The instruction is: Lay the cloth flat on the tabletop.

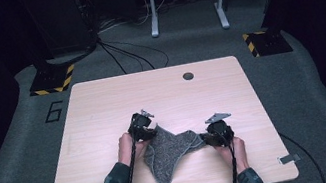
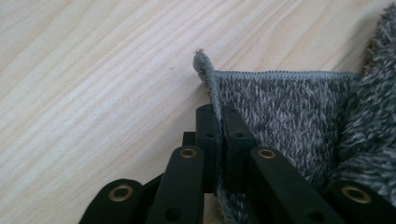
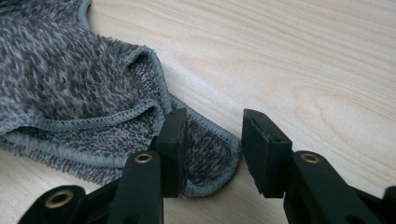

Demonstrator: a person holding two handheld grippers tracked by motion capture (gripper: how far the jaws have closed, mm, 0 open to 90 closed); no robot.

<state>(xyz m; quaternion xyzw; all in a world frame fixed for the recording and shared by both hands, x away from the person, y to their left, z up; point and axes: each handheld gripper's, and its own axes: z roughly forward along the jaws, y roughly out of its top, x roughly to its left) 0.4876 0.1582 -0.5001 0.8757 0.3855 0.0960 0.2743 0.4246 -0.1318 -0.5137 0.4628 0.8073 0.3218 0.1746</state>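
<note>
Cloth (image 1: 174, 149): grey pile towel, crumpled on the near half of the bench (image 1: 103, 107), lying between both hands.
Left gripper (image 2: 218, 122): fingers together, clamped on the cloth's hemmed edge near one corner.
Right gripper (image 3: 212, 151): fingers apart; the opposite corner lies flat between them, touching the left finger (image 3: 173, 140), not yet pinched.
Long axis: runs roughly hand to hand across the bench.
Judgement: right grip comes next.

A grey-and-white flecked cloth (image 1: 171, 150) lies on a pale woodgrain table (image 1: 102, 102).
</note>
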